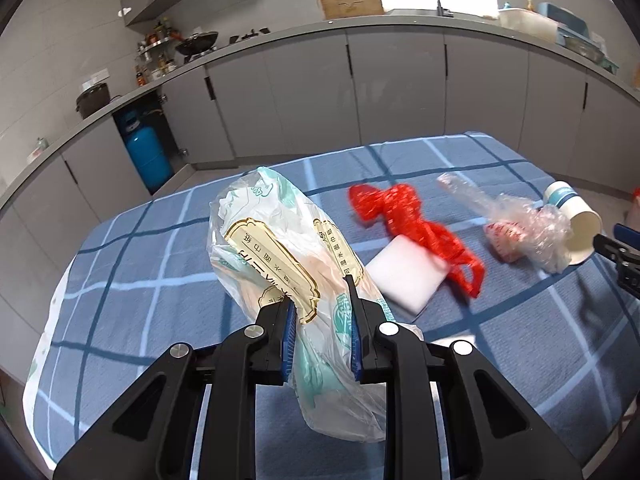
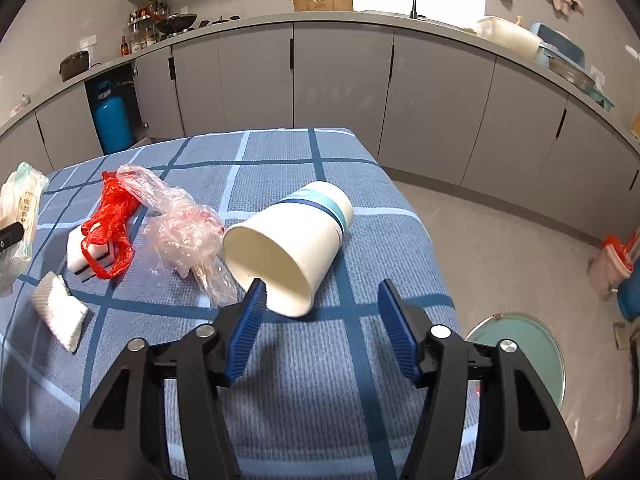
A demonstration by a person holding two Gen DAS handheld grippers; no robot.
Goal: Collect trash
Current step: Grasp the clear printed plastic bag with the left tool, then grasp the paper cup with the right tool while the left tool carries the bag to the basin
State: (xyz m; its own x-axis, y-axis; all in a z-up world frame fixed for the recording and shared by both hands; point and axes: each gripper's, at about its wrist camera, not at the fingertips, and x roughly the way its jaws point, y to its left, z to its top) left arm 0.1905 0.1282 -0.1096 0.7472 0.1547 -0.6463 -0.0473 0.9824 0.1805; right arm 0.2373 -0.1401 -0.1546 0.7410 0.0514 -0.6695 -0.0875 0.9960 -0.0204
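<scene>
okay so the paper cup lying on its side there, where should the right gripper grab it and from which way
Grip the paper cup across its side wall near the open rim, coming in low from the mouth end. It lies tipped over on the cloth, mouth toward the open right gripper, whose left finger is already by the rim. The crumpled clear bag touches its left side, so probably keep that finger tight to the wall.

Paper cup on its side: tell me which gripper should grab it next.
Right. The right gripper is open and empty, right at the paper cup's mouth. The left gripper is shut on the printed plastic bag.
</scene>
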